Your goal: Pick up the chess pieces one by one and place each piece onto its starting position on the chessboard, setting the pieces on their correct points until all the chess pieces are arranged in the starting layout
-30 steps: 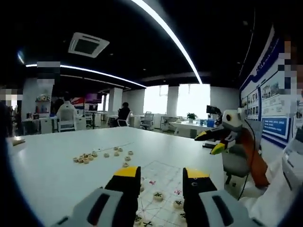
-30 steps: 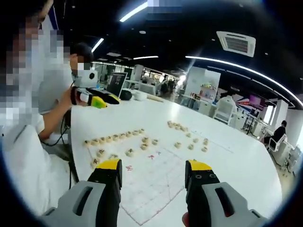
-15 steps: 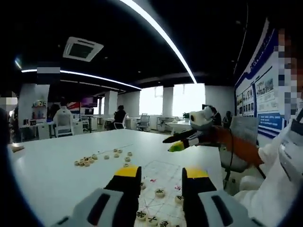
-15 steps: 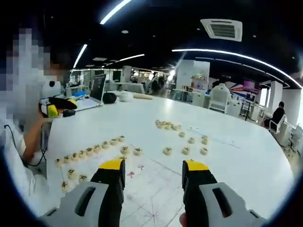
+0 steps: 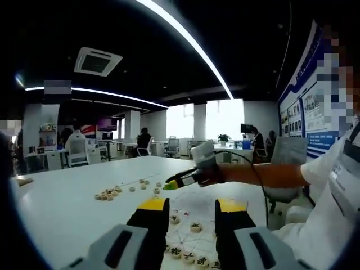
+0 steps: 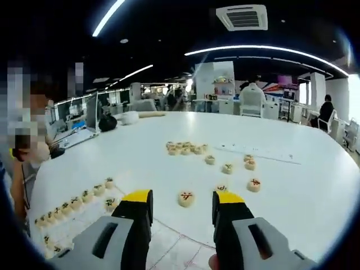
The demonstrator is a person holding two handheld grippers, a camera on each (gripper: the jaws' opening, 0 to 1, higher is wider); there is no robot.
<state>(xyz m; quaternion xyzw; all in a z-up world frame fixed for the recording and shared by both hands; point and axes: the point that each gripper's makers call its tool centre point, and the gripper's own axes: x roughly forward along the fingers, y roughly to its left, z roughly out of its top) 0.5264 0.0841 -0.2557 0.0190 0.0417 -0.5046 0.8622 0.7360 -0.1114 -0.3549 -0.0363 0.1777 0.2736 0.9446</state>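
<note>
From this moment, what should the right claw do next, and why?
Probably ease the right claw forward and down over the loose red-marked piece lying just past its tips. Its jaws stand open and empty with that piece roughly centred between them, off the board, while a row of pieces already sits along the board's edge.
</note>
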